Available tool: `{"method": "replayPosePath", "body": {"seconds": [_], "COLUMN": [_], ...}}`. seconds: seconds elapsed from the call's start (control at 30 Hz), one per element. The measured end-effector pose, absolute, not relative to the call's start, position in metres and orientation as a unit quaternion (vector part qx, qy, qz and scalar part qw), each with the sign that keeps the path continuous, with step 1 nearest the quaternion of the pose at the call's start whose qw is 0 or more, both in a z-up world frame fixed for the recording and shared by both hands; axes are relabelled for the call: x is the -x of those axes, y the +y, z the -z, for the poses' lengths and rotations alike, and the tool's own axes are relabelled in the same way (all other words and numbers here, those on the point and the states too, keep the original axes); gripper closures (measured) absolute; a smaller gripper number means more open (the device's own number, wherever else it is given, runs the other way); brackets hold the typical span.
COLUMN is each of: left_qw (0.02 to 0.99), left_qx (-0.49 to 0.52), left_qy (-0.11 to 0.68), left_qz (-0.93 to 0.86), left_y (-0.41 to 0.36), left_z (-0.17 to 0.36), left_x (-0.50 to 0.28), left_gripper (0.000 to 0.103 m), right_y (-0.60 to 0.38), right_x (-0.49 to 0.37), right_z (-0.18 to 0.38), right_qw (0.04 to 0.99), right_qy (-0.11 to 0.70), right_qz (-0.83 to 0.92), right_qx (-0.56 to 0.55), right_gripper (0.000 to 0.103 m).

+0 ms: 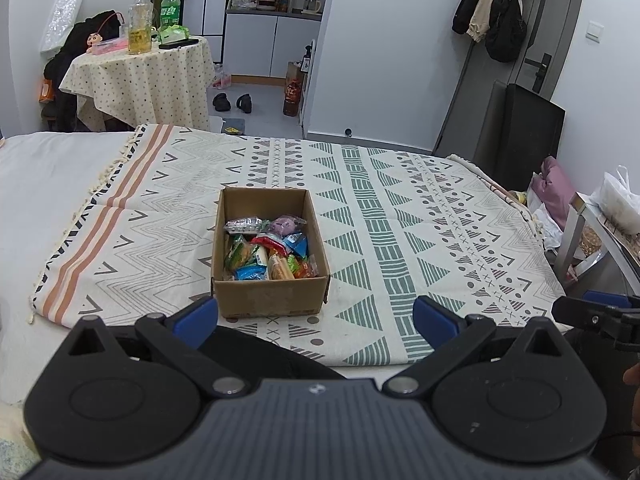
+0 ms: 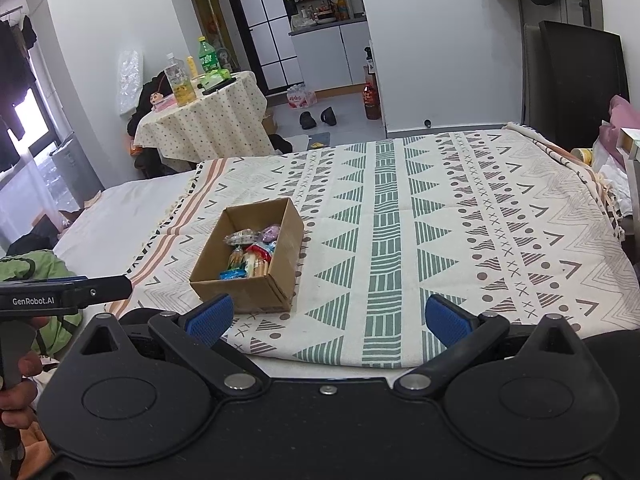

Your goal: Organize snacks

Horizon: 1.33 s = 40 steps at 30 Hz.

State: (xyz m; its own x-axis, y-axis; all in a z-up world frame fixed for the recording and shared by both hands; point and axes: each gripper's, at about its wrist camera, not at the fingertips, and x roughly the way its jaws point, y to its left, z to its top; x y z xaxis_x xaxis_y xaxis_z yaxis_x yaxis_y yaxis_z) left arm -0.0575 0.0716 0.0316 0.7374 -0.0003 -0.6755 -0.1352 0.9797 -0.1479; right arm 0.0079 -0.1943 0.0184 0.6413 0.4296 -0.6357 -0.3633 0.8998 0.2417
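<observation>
Cardboard box (image 1: pixel 270 254) open-topped, resting on patterned blanket (image 1: pixel 400 208) spread over bed (image 1: pixel 52 168); box sits left of blanket's green triangle band, near blanket's near edge. Inside box: loose pile of wrapped snacks (image 1: pixel 272 250), including a purple packet (image 1: pixel 282 225) at far end, a blue packet (image 1: pixel 251 273) against near wall, green, red and orange wrappers between; individual labels too small to read. No snacks visible on blanket outside box. Left tongs (image 1: pixel 316 318) spread wide apart, empty, blue pads (image 1: pixel 196 316) either side of box's near wall in left wrist view, held above bed edge, not touching box. Right tongs (image 2: pixel 328 318) likewise spread wide, empty, to the right of box (image 2: pixel 250 258) in right wrist view, clear of it. Left tongs (image 2: pixel 116 286) also seen from the side at left edge of right wrist view, gripped by a hand (image 2: pixel 18 392); printed text "GenRobot.AI" on body. Background: round surface with dotted cloth (image 1: pixel 148 76) carrying a green bottle (image 1: pixel 172 7) and a clear bottle of yellow liquid (image 1: pixel 140 24); pair of dark shoes (image 1: pixel 232 102) on floor; coats (image 1: pixel 494 4) hanging by door.
</observation>
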Motion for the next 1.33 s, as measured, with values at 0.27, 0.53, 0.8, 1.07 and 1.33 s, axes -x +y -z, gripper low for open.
{"method": "replayPosePath", "body": {"seconds": [0.27,0.53,0.8,1.07,1.33], "left_qw": [0.927,0.926,0.926,0.926,0.925], "left_qx": [0.095,0.097,0.096,0.095,0.085], "left_qy": [0.362,0.362,0.362,0.364,0.37], "left_qz": [-0.034,-0.036,-0.036,-0.034,-0.028], "left_y": [0.071,0.071,0.071,0.072,0.071], "left_z": [-0.032,-0.032,-0.031,-0.031,-0.025], "left_x": [0.058,0.057,0.057,0.056,0.049], "left_gripper": [0.0,0.0,0.0,0.0,0.0], "right_y": [-0.193,-0.193,-0.193,-0.194,-0.193], "right_x": [-0.007,-0.007,-0.006,-0.008,-0.013], "right_z": [-0.018,-0.018,-0.018,-0.017,-0.008], "right_qw": [0.905,0.905,0.905,0.904,0.9], "right_qy": [0.364,0.364,0.365,0.367,0.375], "right_qz": [-0.216,-0.216,-0.216,-0.213,-0.215], "right_qx": [-0.046,-0.047,-0.047,-0.05,-0.052], "right_gripper": [0.0,0.0,0.0,0.0,0.0]}}
